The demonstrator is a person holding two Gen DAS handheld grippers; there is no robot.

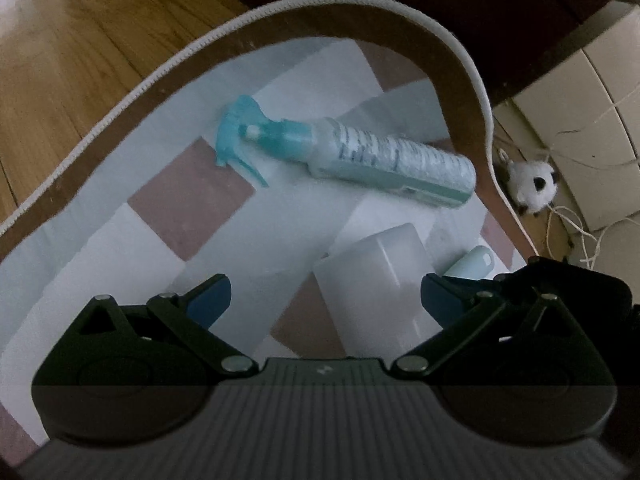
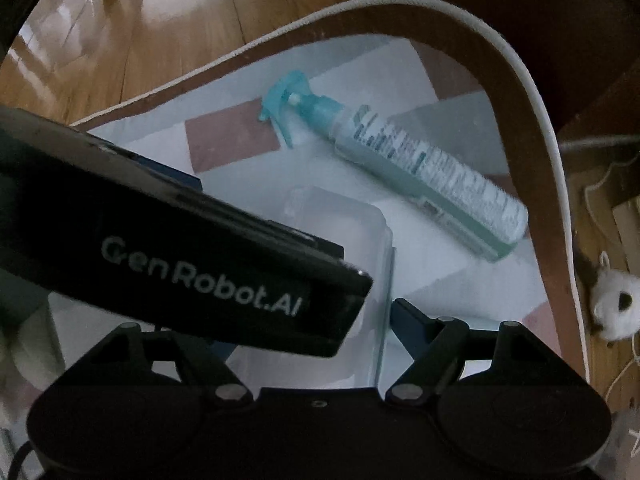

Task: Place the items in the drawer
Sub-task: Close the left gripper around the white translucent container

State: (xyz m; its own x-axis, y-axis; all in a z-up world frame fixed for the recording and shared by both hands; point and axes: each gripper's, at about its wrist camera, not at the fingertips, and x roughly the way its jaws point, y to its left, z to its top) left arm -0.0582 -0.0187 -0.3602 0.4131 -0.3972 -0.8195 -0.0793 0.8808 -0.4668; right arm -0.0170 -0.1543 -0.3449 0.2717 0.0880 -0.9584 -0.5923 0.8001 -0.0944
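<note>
Spray bottle (image 1: 352, 156): lying on checked rug (image 1: 192, 200), far right. Translucent box (image 1: 380, 280): near, between left gripper (image 1: 324, 300) fingers, apart. Right gripper (image 2: 308, 336): fingers apart. Drawer unseen. Step: pickup; next, close on box

A: In the right wrist view the left gripper's body (image 2: 192, 264) covers the right gripper's (image 2: 316, 320) left finger and much of the clear plastic box (image 2: 360, 240); whether that box is gripped, I cannot tell.

B: The spray bottle's (image 1: 352, 152) label print is blurred past reading, and a pale tube (image 1: 472, 264) at lower right shows only its tip.
</note>
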